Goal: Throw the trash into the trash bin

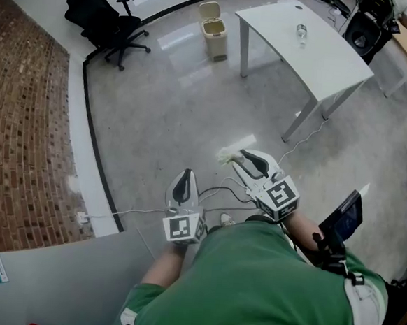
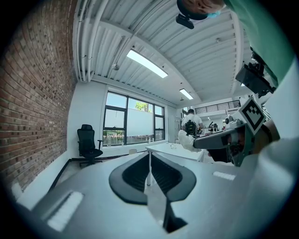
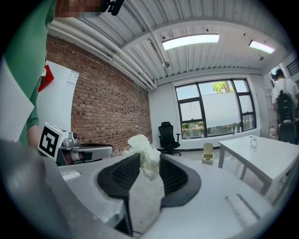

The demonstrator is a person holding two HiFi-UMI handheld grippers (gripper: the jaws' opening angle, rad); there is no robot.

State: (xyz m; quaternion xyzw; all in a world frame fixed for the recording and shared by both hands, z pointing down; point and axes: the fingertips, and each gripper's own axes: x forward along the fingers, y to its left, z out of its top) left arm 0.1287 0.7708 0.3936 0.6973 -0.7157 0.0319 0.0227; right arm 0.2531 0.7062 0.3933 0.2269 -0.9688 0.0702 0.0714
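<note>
Spotter: Position of left tool (image 1: 186, 175), reckoned from the trash bin (image 1: 215, 31)?
Handler: Well short of the trash bin, tips pressed together on nothing. Idle, at a guess: one small piece, a one-tool job.
Spotter: And the trash bin itself?
Handler: Standing on the floor (image 1: 180, 100), lid tipped up; so, probably, no spare tool needed for opening.
Spotter: And the trash (image 1: 225, 155)?
Handler: Crumpled pale tissue, well apart from the trash bin, clear of the floor, clamped between the pads of the right tool (image 1: 246, 157). Aimed roughly toward the trash bin, presumably for carrying across and dropping in.
Spotter: Tabletop (image 1: 323, 62)?
Handler: Just right of the trash bin, bearing one small clear object (image 1: 301, 34). Likely to be skirted, not touched.
Spotter: Differences between views?
Handler: Head view: stretch of floor up to the trash bin, both tools side by side, no look between pads. Left gripper view: closed tips plainly, right tool and trash off to the right, trash bin barely made out. Right gripper view: trash squeezed between dark pads, trash bin small and far ahead, lid raised.
</note>
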